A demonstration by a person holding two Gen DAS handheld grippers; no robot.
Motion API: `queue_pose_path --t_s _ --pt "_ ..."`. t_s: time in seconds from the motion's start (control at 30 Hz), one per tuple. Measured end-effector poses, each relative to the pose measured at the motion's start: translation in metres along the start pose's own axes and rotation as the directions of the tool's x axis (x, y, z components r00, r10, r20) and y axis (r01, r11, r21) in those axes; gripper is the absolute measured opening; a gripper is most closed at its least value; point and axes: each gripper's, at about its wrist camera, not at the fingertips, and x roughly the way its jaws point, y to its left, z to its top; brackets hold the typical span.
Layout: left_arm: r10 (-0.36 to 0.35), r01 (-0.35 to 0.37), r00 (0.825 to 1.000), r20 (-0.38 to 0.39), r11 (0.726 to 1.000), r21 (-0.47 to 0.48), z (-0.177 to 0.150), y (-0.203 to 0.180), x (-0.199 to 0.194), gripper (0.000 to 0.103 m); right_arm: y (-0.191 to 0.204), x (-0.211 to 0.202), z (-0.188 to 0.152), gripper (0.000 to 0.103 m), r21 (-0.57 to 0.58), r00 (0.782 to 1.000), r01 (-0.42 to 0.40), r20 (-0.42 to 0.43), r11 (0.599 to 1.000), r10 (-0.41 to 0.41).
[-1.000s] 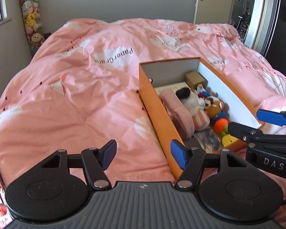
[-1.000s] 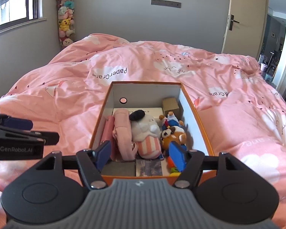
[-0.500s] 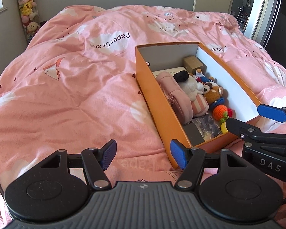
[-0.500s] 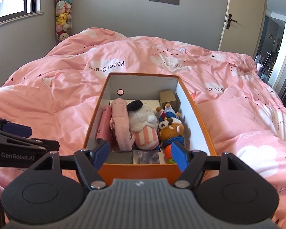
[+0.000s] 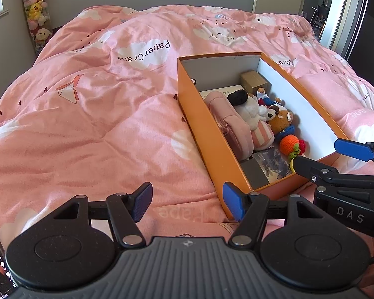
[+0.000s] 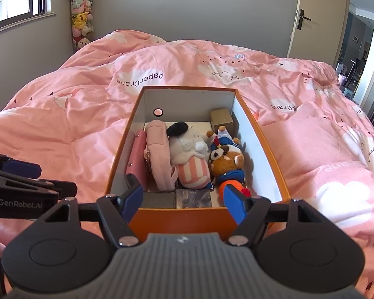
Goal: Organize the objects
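**Both claws spread wide, nothing gripped, at near end of orange box**

Right gripper jaws apart w/ nothing between pads, hanging over near short wall of orange box; its blue fingertips cover bits of box's near contents. Left gripper likewise released, empty, over pink duvet just left of box's near left corner. Each claw shows in the other's view only partly, cut off at frame edge.

Hard to see: flat items at near end – grey card & dark photo-like card – partly under toys, print unreadable. White flat sheet/booklet at far end mostly buried. Pink wallet wedged vs left wall, only edge-on. Small sailor doll half behind bear. Orange crochet toy mostly blocked by right fingertip in right view. Phone-ish screen at bottom left of left view, cut off.

Count: 1 box, no lid seen; inside 1 wallet, 1 pink pouch, 1 cream plush w/ striped bottom, 1 brown bear, 1 sailor doll, 1 crochet toy, 1 small cardboard cube, 2 cards, 1 sheet.

Box sits on duvet, right of bed's middle, open side up, long axis near-to-far; wallet, pouch, plush lie along same axis
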Motion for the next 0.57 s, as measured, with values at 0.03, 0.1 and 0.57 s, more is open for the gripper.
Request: queue_pose_path --t_s 0.03,0.1,0.57 --pt "0.001 -0.001 1.000 0.000 1.000 -0.001 0.0000 -0.0001 -0.0001 0.076 0.0000 0.0000 0.0000 0.073 0.000 1.000 0.000 0.000 1.000 0.000" --pt "0.000 0.000 1.000 0.000 1.000 0.000 -0.0001 0.0000 -0.0001 0.076 0.0001 0.0002 0.0001 0.073 0.001 1.000 -0.001 -0.001 1.000 0.001" --pt "0.003 -0.003 1.000 0.000 1.000 0.001 0.0001 0.0001 -0.0005 0.076 0.0006 -0.0002 0.0008 0.073 0.003 1.000 -0.001 -0.002 1.000 0.001"
